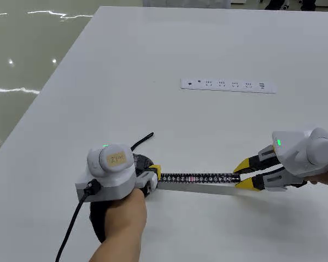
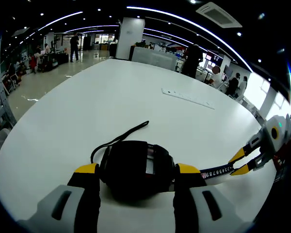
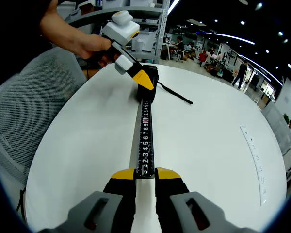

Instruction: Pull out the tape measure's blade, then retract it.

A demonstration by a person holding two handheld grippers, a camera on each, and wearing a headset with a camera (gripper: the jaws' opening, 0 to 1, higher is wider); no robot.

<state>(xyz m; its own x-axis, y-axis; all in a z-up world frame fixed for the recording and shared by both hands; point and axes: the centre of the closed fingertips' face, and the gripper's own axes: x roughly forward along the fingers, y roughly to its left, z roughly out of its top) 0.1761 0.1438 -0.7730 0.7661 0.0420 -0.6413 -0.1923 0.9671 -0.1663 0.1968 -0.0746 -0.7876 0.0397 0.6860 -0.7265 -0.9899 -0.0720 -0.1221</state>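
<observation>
Here the tape measure's case (image 2: 133,162) sits on the white table (image 1: 153,65) near the person's side. The left gripper (image 1: 153,177) is clamped across it, one yellow-tipped jaw on each flank of the black housing. The blade (image 3: 145,131) runs out of the case's mouth in a straight, short line just over the tabletop, its numbered face turned up toward the right gripper's camera. The right gripper (image 3: 145,174) is closed on the blade's free end, its two jaws pinching the tip from either side. A thin black wrist strap (image 2: 126,133) trails loose from the back of the case, and a white power strip (image 1: 228,85) lies well apart, farther up the table and out of the work. Only a modest length of blade is drawn, so the pull-out step looks to be the one in hand, though a single moment cannot rule out that the blade is on its way back in. If it is the pull, the next move calls for the right gripper to draw away along the blade's own line. The left gripper must keep the case pinned flat so it neither slides nor tips. For the return, the right gripper should ride the tip back toward the mouth under tension, not let go, so the spring does not snap the blade home and jolt the case out of the left jaws.
</observation>
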